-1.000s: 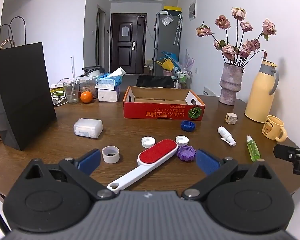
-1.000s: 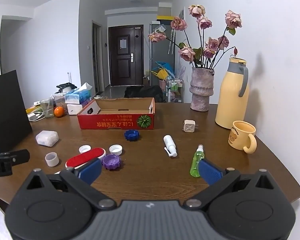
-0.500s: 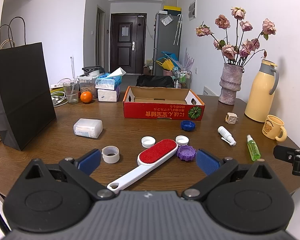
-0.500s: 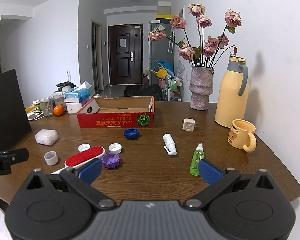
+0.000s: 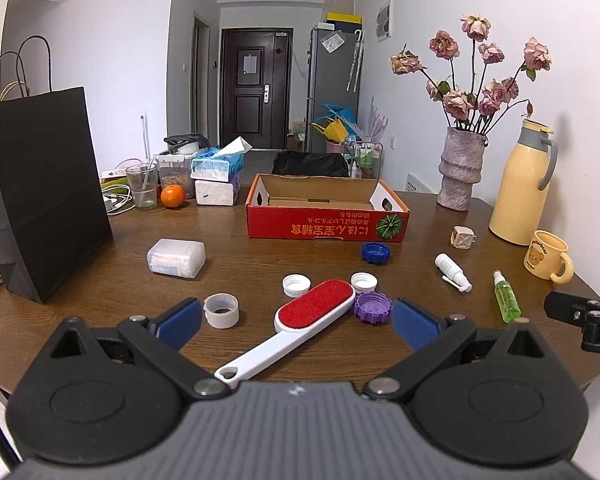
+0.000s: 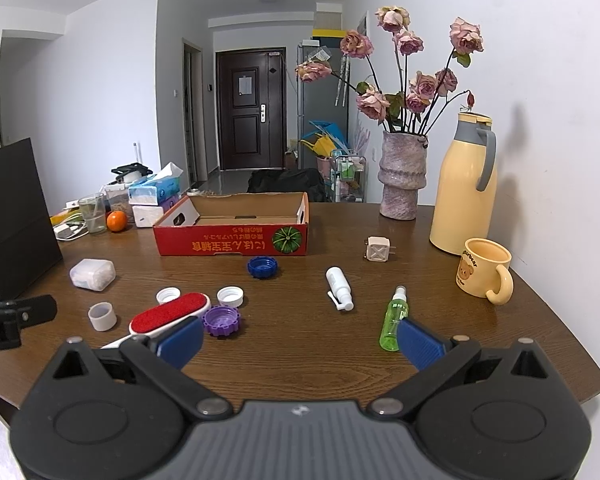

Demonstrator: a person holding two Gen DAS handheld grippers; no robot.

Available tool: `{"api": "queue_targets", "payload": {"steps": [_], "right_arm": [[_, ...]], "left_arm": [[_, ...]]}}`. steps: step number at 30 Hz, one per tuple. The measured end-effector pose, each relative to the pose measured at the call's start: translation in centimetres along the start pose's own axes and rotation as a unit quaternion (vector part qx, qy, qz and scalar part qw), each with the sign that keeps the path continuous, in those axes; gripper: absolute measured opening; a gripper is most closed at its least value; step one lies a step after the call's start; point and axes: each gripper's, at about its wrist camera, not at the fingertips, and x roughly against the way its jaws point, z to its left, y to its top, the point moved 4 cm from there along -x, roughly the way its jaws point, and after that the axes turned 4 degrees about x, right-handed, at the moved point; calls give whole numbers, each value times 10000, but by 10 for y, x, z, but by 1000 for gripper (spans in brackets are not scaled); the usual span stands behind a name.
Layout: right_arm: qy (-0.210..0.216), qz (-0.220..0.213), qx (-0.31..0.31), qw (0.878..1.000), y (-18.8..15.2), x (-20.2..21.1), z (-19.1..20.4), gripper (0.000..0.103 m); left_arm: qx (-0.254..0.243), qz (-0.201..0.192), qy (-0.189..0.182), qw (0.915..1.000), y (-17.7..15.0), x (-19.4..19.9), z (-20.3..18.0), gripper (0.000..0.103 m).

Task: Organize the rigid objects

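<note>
Left claw (image 5: pixel 296 322) spread wide, empty, lint brush (image 5: pixel 296 324) lying between its fingers, right claw (image 6: pixel 300 338) likewise released

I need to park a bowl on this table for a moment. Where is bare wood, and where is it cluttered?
Free: the stretch between the white spray bottle, plug adapter and yellow mug; also the near edge ahead of the right gripper. Crowded: caps around the lint brush, below the red box.
</note>
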Motion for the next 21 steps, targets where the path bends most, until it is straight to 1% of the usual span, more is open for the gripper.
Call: {"api": "queue_targets", "payload": {"steps": [21], "right_arm": [[1,-3,13,10000,1,0,3,103]], "left_arm": [[-21,-36,-12,10000,3,5,-4,103]]}}
